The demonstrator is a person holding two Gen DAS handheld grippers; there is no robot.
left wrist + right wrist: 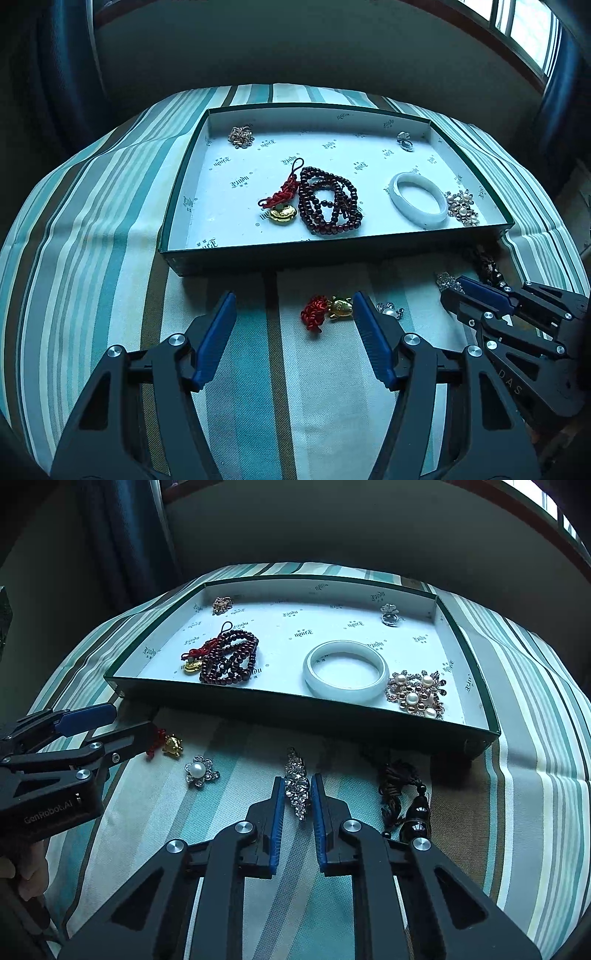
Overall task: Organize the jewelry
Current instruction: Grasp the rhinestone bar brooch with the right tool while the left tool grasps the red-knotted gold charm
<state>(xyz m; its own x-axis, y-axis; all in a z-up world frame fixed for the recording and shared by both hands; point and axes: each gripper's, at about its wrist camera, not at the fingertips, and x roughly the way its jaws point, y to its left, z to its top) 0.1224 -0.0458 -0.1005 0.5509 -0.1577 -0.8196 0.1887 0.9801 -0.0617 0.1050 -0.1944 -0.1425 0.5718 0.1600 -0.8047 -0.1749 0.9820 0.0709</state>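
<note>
A green-walled tray point(236, 254) point(258, 716) holds a white bangle point(419, 197) point(346, 670), dark red beads point(330, 201) point(231, 657), a red-knot gold charm point(282, 214), a pearl cluster brooch point(417, 694) and small pieces at the back. My left gripper point(293, 299) is open, with a red-knot gold charm point(328, 308) point(171, 745) on the cloth between its fingers. My right gripper point(297, 779) is closed on a rhinestone brooch point(297, 786) lying on the cloth.
On the striped cloth point(92, 258) in front of the tray lie a pearl flower brooch point(200, 771) and a dark tasselled bead pendant point(410, 805). Dark curtains and a window stand behind the table.
</note>
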